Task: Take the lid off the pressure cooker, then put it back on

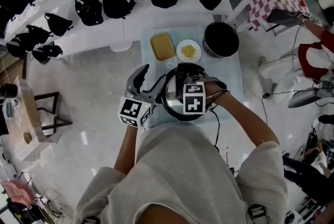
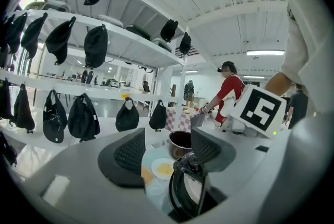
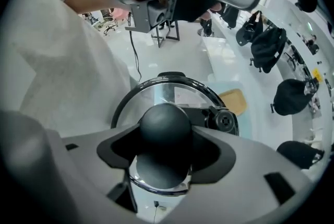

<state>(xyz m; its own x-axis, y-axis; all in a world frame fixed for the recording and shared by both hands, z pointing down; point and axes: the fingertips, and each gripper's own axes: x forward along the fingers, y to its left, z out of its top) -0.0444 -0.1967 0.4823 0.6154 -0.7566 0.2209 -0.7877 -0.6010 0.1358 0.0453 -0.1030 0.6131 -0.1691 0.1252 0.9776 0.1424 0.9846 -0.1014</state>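
The pressure cooker [image 1: 172, 105] stands at the near end of the pale blue table [image 1: 229, 69], its glass lid [image 3: 172, 93] on it with a black rim. My right gripper [image 3: 164, 147] points down onto the lid, and both pads press on the round black knob [image 3: 164, 122]. In the head view that gripper [image 1: 194, 87] is mostly hidden under its marker cube. A black valve [image 3: 225, 121] sits beside the knob. My left gripper [image 2: 168, 152] is held level at the cooker's left side with its jaws apart and nothing between them. The cooker [image 2: 185, 194] lies just under its right jaw.
Beyond the cooker the table carries a dark pot [image 1: 221, 38], a white plate of yellow food [image 1: 188, 51] and a yellow block [image 1: 162, 46]. White shelves with black caps [image 1: 115, 1] curve behind. A person in red [image 1: 313, 56] is at the right, a stool [image 1: 49, 113] at the left.
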